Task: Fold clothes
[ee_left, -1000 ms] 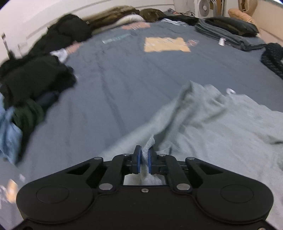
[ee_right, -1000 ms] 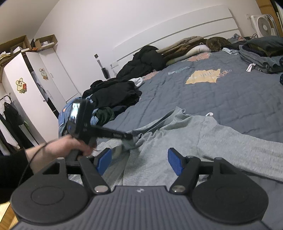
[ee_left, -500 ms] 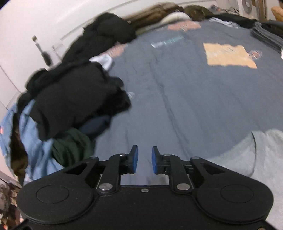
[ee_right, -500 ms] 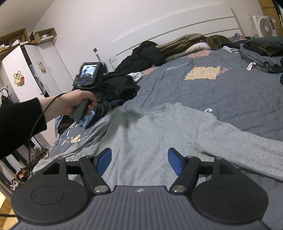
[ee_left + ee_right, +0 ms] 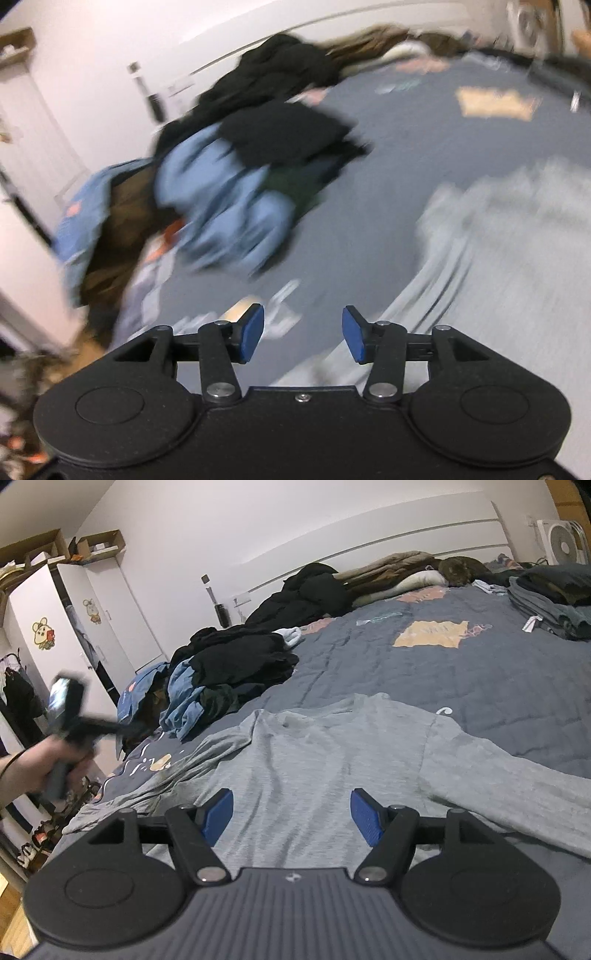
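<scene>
The left gripper point(image 5: 302, 334) had released the shirt point(image 5: 332, 760) sleeve and withdrawn left, jaws apart; the shirt lay flat, unfolded. The right gripper point(image 5: 291, 818) hovered, jaws apart.

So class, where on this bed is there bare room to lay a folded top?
Bare quilt lies between the grey top, the unsorted clothes pile and the folded stack. It is crowded along the pile's side and by the headboard.

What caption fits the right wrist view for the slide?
Open right gripper hovers over a grey long-sleeved top spread flat on the bed.
</scene>
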Motion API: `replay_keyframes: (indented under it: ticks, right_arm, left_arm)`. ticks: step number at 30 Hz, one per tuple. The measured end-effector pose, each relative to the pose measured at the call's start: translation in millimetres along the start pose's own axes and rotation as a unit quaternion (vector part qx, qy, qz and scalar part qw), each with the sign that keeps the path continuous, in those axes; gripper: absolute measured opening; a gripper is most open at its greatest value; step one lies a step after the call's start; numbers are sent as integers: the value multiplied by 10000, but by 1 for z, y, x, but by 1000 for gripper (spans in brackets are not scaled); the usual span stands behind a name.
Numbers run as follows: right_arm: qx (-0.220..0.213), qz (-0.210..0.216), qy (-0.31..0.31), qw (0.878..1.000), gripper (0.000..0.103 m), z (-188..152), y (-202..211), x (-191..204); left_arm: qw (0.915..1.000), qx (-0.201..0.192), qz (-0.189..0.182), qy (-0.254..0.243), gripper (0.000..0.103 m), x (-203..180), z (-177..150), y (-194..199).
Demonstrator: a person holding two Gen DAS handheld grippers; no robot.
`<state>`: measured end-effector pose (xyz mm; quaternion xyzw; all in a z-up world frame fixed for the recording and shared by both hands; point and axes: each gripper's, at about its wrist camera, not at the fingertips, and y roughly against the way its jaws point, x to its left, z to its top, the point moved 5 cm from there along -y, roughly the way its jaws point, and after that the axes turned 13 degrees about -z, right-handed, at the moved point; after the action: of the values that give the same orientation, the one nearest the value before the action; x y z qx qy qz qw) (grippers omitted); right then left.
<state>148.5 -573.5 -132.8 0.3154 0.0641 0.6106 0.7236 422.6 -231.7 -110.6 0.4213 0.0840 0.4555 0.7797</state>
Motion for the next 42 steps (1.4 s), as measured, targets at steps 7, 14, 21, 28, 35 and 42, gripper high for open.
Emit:
replay_keyframes:
  ticks: [7,14,21,28,35,42]
  right_arm:
    - [12,139,156,9998,69,-3,0,23]
    - [177,493,267,9983,69,-13,-3,55]
    - [330,616,574,9959,69,-29,-5,79]
    - [499,536,569,9957,69,-35,-13,90]
    - [658,427,496,9957,69,-39,-22,102]
    - [770,522,422,9948,69,-48,-20,122]
  left_arm:
    - [9931,375,722,842,49,101,-100,43]
    - [9666,333,728,2435,54,159,-200,65]
    - [9360,101,1012,3369,64,223,-241,58]
    - [8911,-170,790,4466,65,269,-270,34]
    - [8787,-366,444,4738,38,277,-271,21]
    - [8903,-563,774,4453,13,292,-263,36]
